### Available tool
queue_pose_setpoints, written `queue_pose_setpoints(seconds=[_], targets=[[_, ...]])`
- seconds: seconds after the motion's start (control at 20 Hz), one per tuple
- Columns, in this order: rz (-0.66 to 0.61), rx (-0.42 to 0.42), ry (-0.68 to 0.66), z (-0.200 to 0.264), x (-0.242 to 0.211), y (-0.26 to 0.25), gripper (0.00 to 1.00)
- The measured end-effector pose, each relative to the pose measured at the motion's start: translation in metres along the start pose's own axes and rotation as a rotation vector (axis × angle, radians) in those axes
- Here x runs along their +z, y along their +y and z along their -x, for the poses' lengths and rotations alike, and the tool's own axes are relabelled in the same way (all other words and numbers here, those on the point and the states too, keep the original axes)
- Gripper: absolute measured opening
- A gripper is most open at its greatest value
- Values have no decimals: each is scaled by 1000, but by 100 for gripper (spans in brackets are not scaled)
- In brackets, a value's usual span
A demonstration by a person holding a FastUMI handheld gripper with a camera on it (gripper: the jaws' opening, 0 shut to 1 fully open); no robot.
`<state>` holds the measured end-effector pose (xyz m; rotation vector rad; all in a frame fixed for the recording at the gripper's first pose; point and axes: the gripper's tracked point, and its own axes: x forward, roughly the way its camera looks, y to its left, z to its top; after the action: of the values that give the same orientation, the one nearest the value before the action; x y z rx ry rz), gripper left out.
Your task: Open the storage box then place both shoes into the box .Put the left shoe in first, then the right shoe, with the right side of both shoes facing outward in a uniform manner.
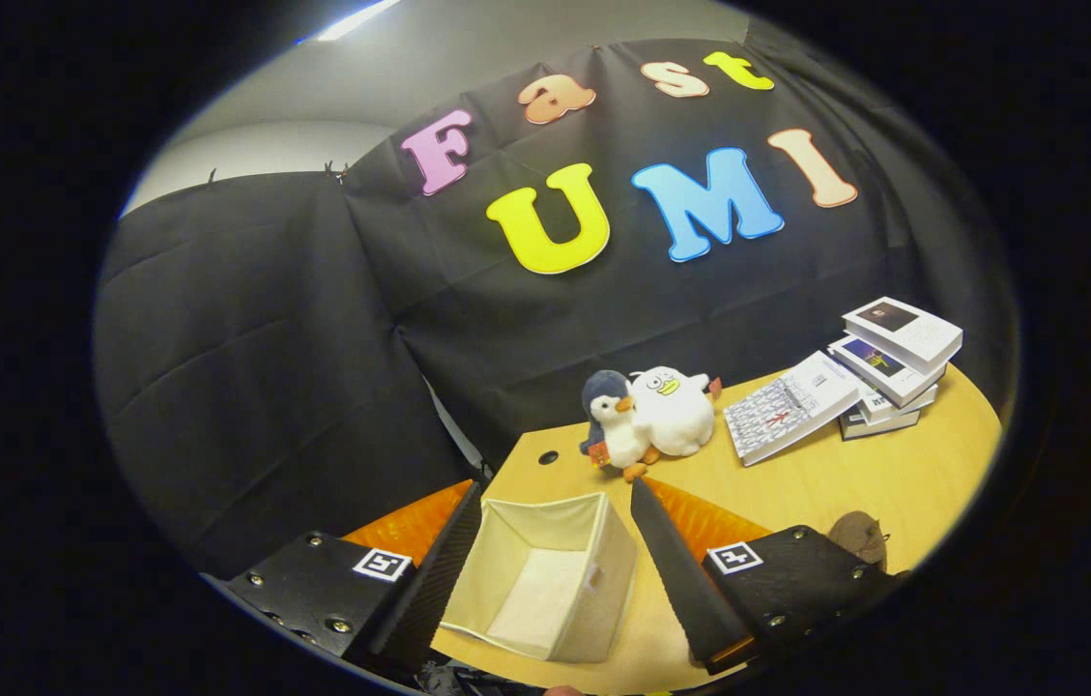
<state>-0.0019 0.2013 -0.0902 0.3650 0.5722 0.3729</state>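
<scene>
Black fingers (671, 570) of the gripper (555, 580) stand nearest the lens, spread wide, holding nothing and touching nothing. Between them, just ahead and below, sits the storage box (545, 580), a cream fabric cube with its mouth open upward and its inside bare. It rests on the wooden table (796, 483), tilted slightly relative to the fingers, one corner pointing back toward the camera. Judgement: the box is open and no shoe is in it; the next move calls for fetching the left shoe. A brown object (856, 535) beside the right finger may be a shoe; this cannot be confirmed. Beyond lie stacked books (883, 372) and two plush toys (651, 416).
</scene>
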Motion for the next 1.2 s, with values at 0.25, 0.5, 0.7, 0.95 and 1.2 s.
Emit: queue_pose_setpoints(seconds=[0.25,0.5,0.7,0.95,1.2], targets=[[40,-65,65,3,-29,-54,96],[118,-119,137,-1,-66,-98,98],[158,-154,206,-6,-98,-131,98],[136,-170,310,-9,-141,-161,98],[173,-176,407,-13,-177,-179,98]])
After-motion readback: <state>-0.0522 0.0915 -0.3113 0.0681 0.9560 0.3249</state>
